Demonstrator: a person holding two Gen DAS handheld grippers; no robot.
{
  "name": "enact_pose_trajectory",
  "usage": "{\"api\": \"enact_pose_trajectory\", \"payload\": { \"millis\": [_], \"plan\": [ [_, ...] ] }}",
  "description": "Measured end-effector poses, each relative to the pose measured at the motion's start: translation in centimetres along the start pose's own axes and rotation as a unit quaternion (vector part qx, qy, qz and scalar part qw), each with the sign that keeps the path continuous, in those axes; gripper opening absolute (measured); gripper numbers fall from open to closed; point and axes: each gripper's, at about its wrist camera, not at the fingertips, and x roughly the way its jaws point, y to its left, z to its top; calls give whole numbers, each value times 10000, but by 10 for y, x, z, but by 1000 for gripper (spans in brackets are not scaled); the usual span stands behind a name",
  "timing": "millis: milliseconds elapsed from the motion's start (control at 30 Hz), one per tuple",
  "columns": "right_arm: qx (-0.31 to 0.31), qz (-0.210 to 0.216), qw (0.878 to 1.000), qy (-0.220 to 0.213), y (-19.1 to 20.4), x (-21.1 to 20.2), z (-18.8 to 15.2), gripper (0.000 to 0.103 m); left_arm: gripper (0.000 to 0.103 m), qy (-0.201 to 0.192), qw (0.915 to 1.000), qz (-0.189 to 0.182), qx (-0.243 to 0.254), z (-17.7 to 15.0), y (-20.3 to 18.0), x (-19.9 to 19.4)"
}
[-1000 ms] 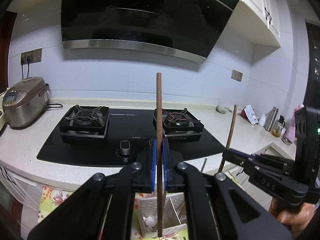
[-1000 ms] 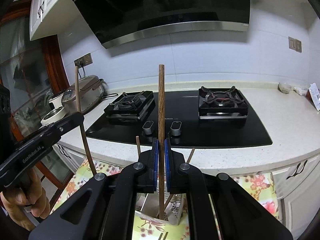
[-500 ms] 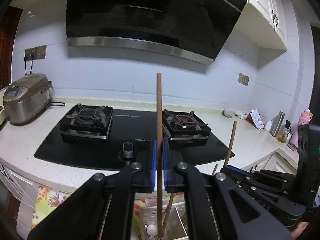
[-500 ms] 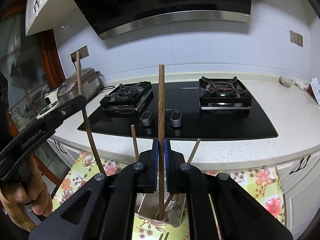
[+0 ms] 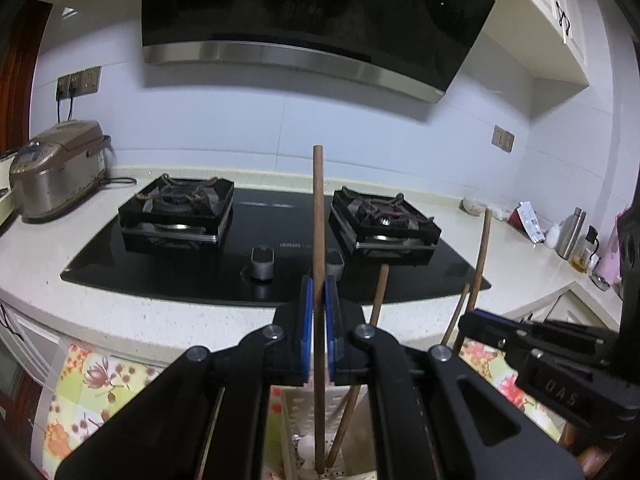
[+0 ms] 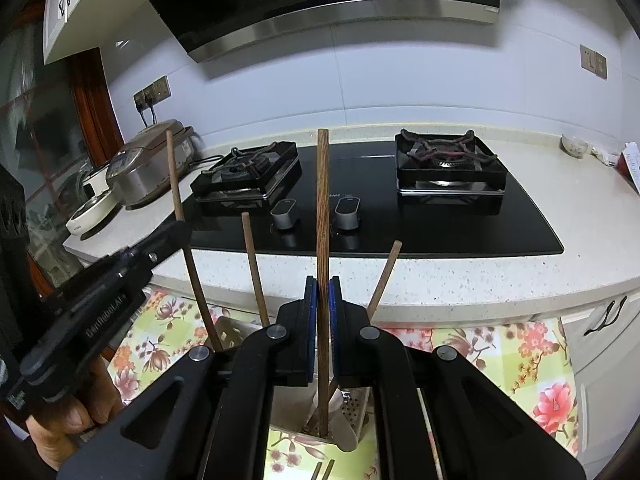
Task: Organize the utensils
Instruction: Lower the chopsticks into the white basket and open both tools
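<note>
White speckled counter [image 6: 460,276] and a black glass hob fill this kitchen, seen from two hand-held grippers poised over a perforated utensil holder [image 6: 352,408] that stands on a floral cloth [image 6: 532,368] in front of the cabinets. Nearest the lens, the left hand-held gripper [image 5: 319,304] is clenched on an upright wooden chopstick [image 5: 319,216], whose lower end reaches down into the holder beside another chopstick [image 5: 352,404] leaning there. The right hand-held gripper [image 6: 322,304] likewise clamps a second wooden chopstick [image 6: 322,200], upright, with its lower end inside the holder. Two more sticks [image 6: 252,264] lean out of the holder on either side of it. A person's hand [image 6: 68,412] grips the left tool's handle at the lower left of the right view. Beyond, two control knobs [image 6: 347,212] sit at the hob's front edge, with two gas burners [image 6: 448,160] behind them. A rice cooker [image 5: 56,168] stands at the counter's left end, bottles [image 5: 570,232] at its right, and a black range hood [image 5: 320,12] hangs above.
</note>
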Motion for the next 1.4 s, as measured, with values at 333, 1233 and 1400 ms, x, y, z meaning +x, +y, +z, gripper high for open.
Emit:
{"api": "enact_pose_trajectory", "payload": {
  "millis": [333,1233,1400],
  "plan": [
    [-2,13,9999,153,-1,12,-11,7,6,207,9998,75,-11,-26,2,10],
    [-83,-113,9981,593,-2,39,-28,9,6,72,9995,300,-51,-29,10,-2],
    [-59,-180,9976,670,-4,43,-29,16,6,202,9994,271,2,-31,8,3]
  ]
}}
